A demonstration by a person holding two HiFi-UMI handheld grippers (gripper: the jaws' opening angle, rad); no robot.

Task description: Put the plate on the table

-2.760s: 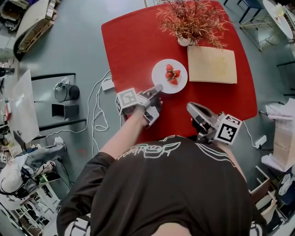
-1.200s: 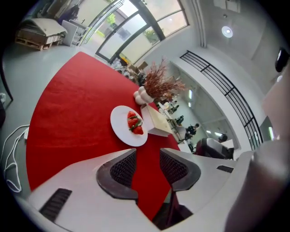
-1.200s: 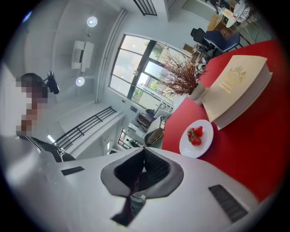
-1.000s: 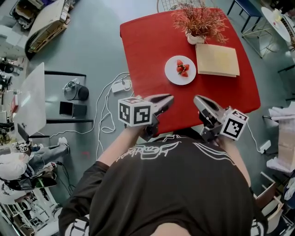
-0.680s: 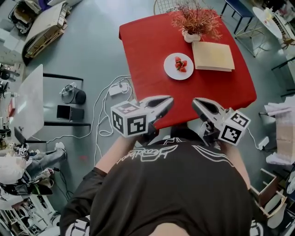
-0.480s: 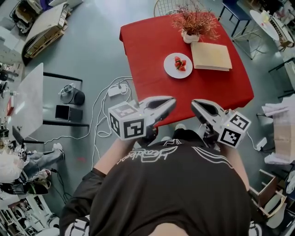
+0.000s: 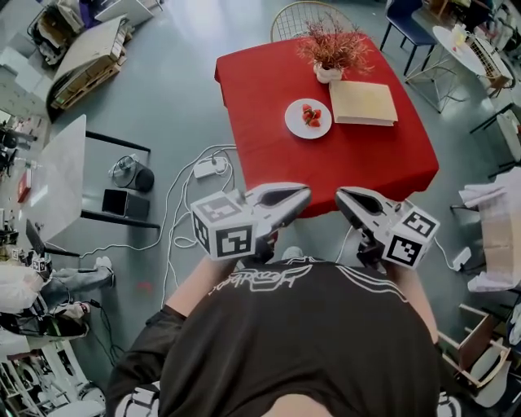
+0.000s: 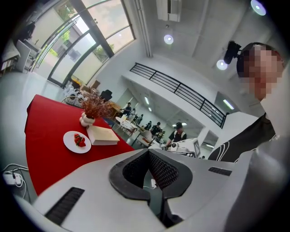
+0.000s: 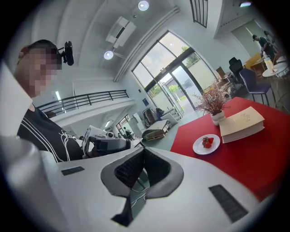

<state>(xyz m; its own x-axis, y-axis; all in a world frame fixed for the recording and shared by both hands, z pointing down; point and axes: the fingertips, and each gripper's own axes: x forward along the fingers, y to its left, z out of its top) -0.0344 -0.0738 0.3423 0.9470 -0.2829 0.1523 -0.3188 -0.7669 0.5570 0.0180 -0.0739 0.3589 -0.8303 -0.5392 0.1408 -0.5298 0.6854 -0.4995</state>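
Note:
A white plate (image 7: 308, 119) with strawberries rests on the red table (image 7: 269, 89), also seen as the plate (image 8: 76, 142) in the left gripper view and the plate (image 9: 206, 144) in the right gripper view. My left gripper (image 7: 304, 192) is held off the table's near edge, close to my chest, jaws shut with nothing between them. My right gripper (image 7: 342, 195) is beside it, also shut and empty. Both are well short of the plate.
A tan book (image 7: 362, 103) lies right of the plate, with a potted dried plant (image 7: 331, 50) behind it. Cables and a power strip (image 7: 203, 168) lie on the grey floor at the table's left. Chairs (image 7: 303, 14) stand beyond the table.
I have stepped back from the table; the plate stays on it and looks smaller and farther. Both grippers have pulled in toward my chest, and the left jaws have closed.

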